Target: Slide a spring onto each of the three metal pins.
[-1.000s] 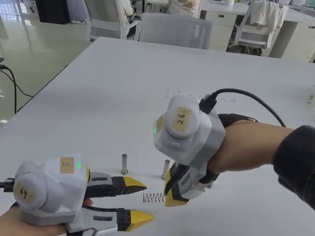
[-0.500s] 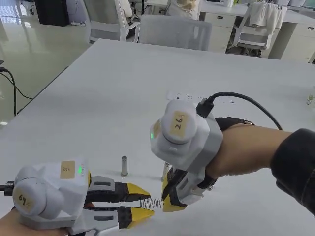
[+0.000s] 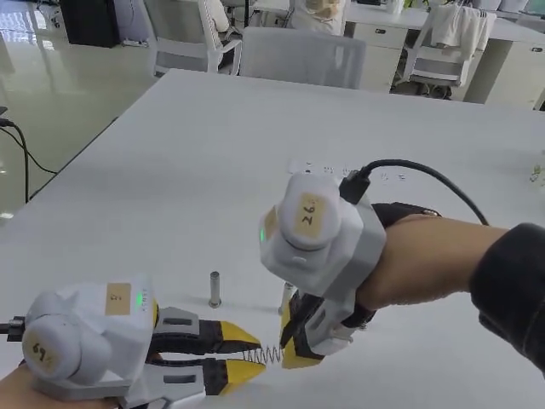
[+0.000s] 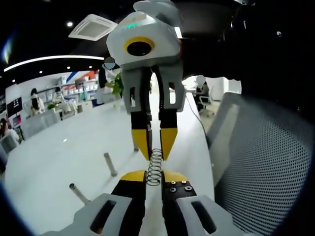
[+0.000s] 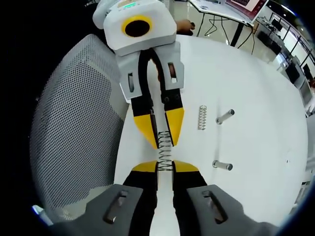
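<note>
**Spring now bridged between both grippers**

A second ago the left gripper (image 3: 255, 354) stood wide open, short of the spring (image 3: 269, 350). It has since moved in toward 3 o'clock and narrowed its jaws round the spring's free end. The right gripper (image 3: 291, 341) keeps the other end clamped between its tips. Whether the left jaws pinch the coil or merely flank it I cannot tell (the head view leaves a little daylight, the gripper views almost none). The spring spans the two grippers, low over the table (image 3: 255, 153). I read this as a handover or re-aim, to free one end for a pin.

None of the pins (image 4: 110, 163) carries a spring as far as they show, so the task looks barely begun. They stand upright just beyond the held spring, between 11 and 12 o'clock, one half hidden by the right gripper. A spare spring (image 5: 202, 118) lies flat near them.

Beyond, bare tabletop runs toward 12 o'clock, with plenty of room. The table's left edge slants off at 10 o'clock, well apart. A chair (image 3: 302, 53) sits past the far edge. The cable (image 3: 426, 170) arcs above the right wrist, away from the pins.
</note>
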The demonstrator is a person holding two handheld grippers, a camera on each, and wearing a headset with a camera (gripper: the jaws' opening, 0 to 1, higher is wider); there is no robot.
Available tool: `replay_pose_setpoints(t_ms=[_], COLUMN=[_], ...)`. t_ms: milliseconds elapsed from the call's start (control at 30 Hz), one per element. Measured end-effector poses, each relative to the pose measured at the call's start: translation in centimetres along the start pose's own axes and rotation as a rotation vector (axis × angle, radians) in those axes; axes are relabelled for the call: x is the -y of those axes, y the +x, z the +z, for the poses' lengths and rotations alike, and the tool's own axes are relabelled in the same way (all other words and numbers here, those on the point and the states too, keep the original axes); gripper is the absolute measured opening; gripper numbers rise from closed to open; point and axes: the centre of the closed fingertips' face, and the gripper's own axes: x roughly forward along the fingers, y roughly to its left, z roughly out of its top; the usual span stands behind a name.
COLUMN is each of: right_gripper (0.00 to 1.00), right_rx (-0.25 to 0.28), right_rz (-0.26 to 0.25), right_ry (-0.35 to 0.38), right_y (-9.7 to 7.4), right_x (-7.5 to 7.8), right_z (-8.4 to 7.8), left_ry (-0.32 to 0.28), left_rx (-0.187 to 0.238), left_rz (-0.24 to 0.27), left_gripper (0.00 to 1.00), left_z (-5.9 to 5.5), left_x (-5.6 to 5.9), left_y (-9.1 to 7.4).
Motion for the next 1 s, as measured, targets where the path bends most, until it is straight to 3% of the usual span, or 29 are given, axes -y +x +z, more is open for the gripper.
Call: replay_pose_setpoints(t_ms=[433, 1000], right_gripper=[0.08, 0.07], right_rx=[0.012, 0.092], right_rz=[-0.025, -0.051], right_ry=[-0.027, -0.063], right_y=[-0.9, -1.9], right_x=[-0.2, -0.5], right_z=[1.3, 4.6], left_ry=[0.006, 0.006], left_rx=[-0.014, -0.004], left_rz=[0.003, 0.006], left_gripper=[0.02, 0.02], left_z=[-0.3, -0.2], left_x=[0.0, -0.1], left_y=[-0.1, -0.1])
